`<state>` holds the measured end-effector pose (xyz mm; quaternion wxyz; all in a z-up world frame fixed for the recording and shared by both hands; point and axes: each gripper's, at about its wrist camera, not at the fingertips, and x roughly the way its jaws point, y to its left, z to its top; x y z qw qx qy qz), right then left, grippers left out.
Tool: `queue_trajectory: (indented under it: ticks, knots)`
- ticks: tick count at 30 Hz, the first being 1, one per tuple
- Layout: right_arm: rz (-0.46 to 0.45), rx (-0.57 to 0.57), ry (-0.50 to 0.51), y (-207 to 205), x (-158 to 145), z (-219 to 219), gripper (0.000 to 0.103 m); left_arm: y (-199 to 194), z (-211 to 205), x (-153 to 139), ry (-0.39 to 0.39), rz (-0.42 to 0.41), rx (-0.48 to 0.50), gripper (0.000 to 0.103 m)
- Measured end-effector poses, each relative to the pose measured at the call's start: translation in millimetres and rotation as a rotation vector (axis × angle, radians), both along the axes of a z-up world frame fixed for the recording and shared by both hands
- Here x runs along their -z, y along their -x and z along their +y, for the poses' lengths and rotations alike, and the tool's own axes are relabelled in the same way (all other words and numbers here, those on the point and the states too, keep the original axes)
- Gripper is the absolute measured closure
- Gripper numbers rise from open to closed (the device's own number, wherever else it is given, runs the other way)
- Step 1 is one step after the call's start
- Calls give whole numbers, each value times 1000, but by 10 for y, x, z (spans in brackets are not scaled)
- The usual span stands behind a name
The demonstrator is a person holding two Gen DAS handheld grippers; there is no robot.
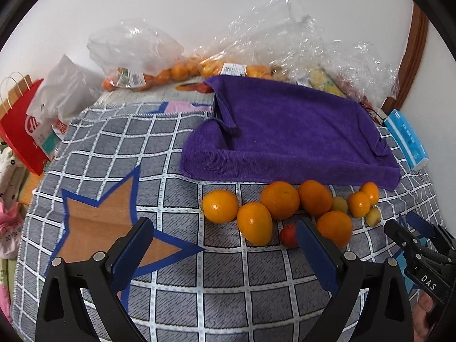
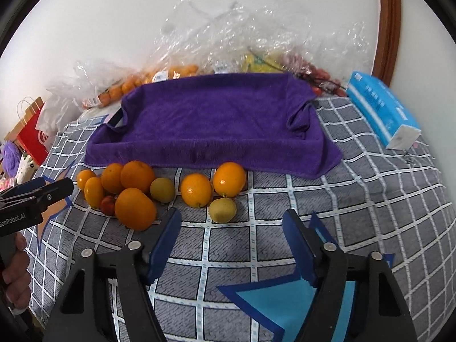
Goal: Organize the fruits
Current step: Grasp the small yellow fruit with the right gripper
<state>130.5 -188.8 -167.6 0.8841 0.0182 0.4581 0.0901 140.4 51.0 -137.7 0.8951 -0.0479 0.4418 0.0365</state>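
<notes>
Several oranges (image 1: 280, 200) (image 2: 135, 208) lie in a loose row on the checked cloth, with two yellow-green fruits (image 2: 222, 209) (image 1: 373, 215) and a small red fruit (image 1: 288, 235) (image 2: 108, 205) among them. Just behind them lies a tray covered by a purple towel (image 1: 285, 131) (image 2: 211, 122). My left gripper (image 1: 225, 236) is open and empty, a little in front of the left end of the row. My right gripper (image 2: 231, 228) is open and empty, just in front of a yellow-green fruit. Each gripper shows at the edge of the other's view (image 1: 413, 228) (image 2: 51, 188).
Clear plastic bags of fruit (image 1: 148, 71) (image 2: 228, 42) are piled against the wall behind the tray. A blue tissue pack (image 1: 406, 138) (image 2: 382, 108) lies at the right. A red paper bag (image 1: 22, 131) stands off the left edge. The cloth (image 1: 228, 285) bears star patches.
</notes>
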Motion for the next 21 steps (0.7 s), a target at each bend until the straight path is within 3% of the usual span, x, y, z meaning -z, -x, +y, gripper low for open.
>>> queue_trajectory:
  ticks: [9, 15, 18, 21]
  knots:
    - [27, -23, 11, -124, 179, 119, 46, -99, 148, 100, 24, 23, -26, 3]
    - [56, -18, -13, -206, 290, 92, 62, -88, 287, 156, 59, 40, -50, 3]
    - [49, -29, 12, -220, 315, 114, 76, -66, 305, 167, 58, 40, -48, 3]
    - [46, -38, 21, -206, 304, 125, 77, -55, 305, 173, 84, 45, -37, 4]
